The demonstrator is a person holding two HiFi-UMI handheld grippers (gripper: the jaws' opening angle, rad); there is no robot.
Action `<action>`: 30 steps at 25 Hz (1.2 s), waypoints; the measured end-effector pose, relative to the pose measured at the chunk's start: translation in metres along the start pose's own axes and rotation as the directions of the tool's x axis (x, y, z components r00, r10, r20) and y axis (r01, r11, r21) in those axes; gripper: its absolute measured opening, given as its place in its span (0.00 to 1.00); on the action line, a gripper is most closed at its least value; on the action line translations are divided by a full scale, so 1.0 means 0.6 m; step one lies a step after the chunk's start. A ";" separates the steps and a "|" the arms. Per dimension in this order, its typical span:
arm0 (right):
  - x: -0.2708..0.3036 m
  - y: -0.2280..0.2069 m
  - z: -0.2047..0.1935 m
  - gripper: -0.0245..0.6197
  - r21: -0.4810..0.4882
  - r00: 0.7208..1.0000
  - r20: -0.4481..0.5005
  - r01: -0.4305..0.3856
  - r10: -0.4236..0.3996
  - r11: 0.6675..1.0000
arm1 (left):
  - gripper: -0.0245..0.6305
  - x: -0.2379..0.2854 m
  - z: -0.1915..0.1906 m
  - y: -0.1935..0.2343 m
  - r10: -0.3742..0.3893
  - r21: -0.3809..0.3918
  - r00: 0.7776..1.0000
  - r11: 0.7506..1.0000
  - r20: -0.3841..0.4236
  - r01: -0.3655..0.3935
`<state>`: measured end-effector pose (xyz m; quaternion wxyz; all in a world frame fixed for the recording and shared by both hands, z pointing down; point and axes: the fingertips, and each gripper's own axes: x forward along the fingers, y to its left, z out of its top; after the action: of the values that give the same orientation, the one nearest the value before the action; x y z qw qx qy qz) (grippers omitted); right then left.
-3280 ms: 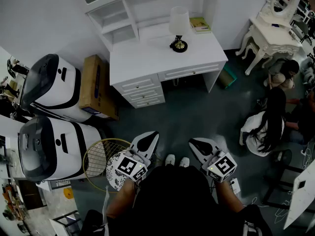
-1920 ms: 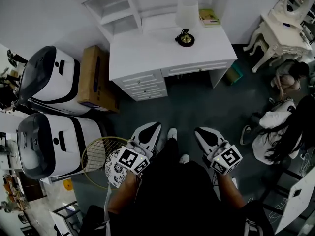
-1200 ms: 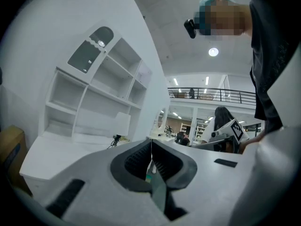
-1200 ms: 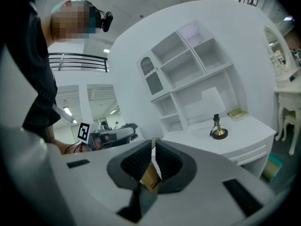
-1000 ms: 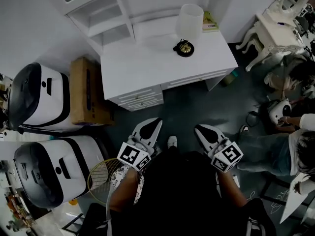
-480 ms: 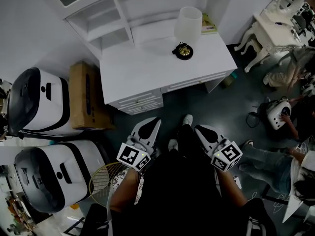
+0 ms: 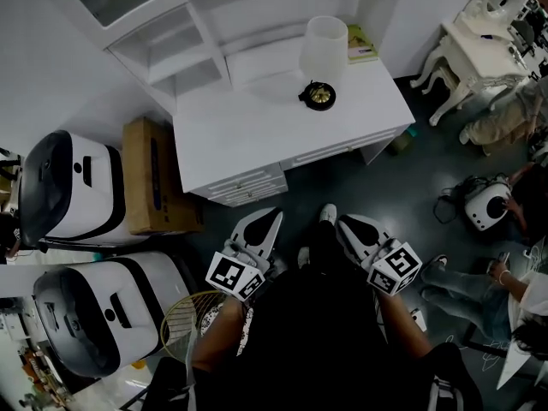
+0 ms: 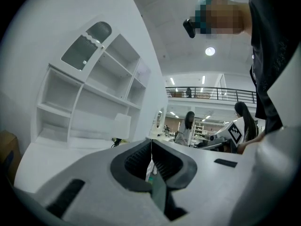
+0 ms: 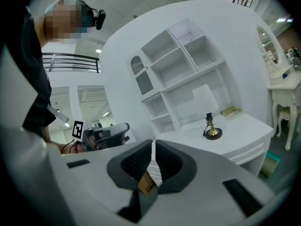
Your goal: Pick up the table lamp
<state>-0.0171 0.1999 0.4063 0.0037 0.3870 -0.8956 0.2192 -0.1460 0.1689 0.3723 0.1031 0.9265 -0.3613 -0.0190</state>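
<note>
The table lamp point(image 7: 324, 55) has a white shade and a round brass-and-black base. It stands toward the back right of the white desk point(image 7: 257, 135). Both grippers are held low in front of the person, short of the desk's front edge and well apart from the lamp. My left gripper point(image 7: 269, 218) is shut with nothing in it. My right gripper point(image 7: 344, 222) is shut and empty too. In the right gripper view the lamp point(image 9: 209, 120) stands beyond the meeting jaw tips point(image 9: 154, 143), up and to the right. In the left gripper view the lamp point(image 8: 122, 127) is small and far off, left of the tips point(image 8: 151, 143).
A white shelf hutch point(image 7: 184, 32) rises behind the desk, and a book point(image 7: 360, 44) lies by the lamp. Left of the desk stand a cardboard box point(image 7: 157, 176) and two white-and-black machines point(image 7: 75, 183). A racket point(image 7: 190, 318) lies near my left side. A vanity table point(image 7: 486, 34) and people are at the right.
The desk and lamp have come a little nearer in the head view as the person steps forward. Both grippers stay shut and have edged toward the desk. People at the right have shifted.
</note>
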 end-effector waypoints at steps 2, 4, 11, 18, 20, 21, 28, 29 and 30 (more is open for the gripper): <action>0.004 -0.015 0.004 0.10 0.008 1.000 0.001 0.006 -0.006 1.000 | 0.07 0.017 0.001 0.007 0.000 -0.006 1.000 1.000 -0.003 0.000; 0.010 -0.033 0.011 0.10 0.015 1.000 0.002 0.010 -0.010 1.000 | 0.07 0.035 0.004 0.015 -0.005 -0.006 1.000 1.000 -0.009 0.005; 0.046 -0.098 0.036 0.10 0.035 1.000 0.001 0.011 -0.011 0.999 | 0.07 0.106 0.012 0.049 -0.010 -0.008 1.000 1.000 -0.026 0.010; 0.081 -0.178 0.061 0.10 0.041 1.000 -0.013 0.015 -0.015 0.999 | 0.07 0.200 0.026 0.082 -0.039 -0.003 0.998 0.999 -0.045 0.039; 0.093 -0.204 0.070 0.10 0.040 1.000 -0.016 0.016 -0.015 0.999 | 0.07 0.228 0.026 0.092 -0.045 0.001 0.997 0.999 -0.056 0.045; 0.099 -0.217 0.074 0.10 0.041 1.000 -0.018 0.015 -0.014 0.999 | 0.07 0.241 0.026 0.097 -0.047 0.002 0.997 0.999 -0.062 0.047; 0.143 -0.296 0.105 0.10 0.045 1.000 -0.024 -0.004 0.005 0.999 | 0.07 0.321 0.030 0.133 -0.045 0.001 0.994 0.999 -0.096 0.046; 0.148 -0.306 0.108 0.10 0.046 1.000 -0.025 -0.007 0.009 0.999 | 0.07 0.330 0.030 0.136 -0.044 0.003 0.994 0.999 -0.100 0.045; 0.153 -0.315 0.111 0.10 0.048 1.000 -0.027 -0.011 0.012 0.999 | 0.07 0.339 0.030 0.140 -0.043 0.003 0.994 0.999 -0.104 0.043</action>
<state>0.0609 -0.0041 0.4361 0.0055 0.3788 -0.8923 0.2457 -0.0535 -0.0315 0.3801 0.1187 0.9341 -0.3355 0.0280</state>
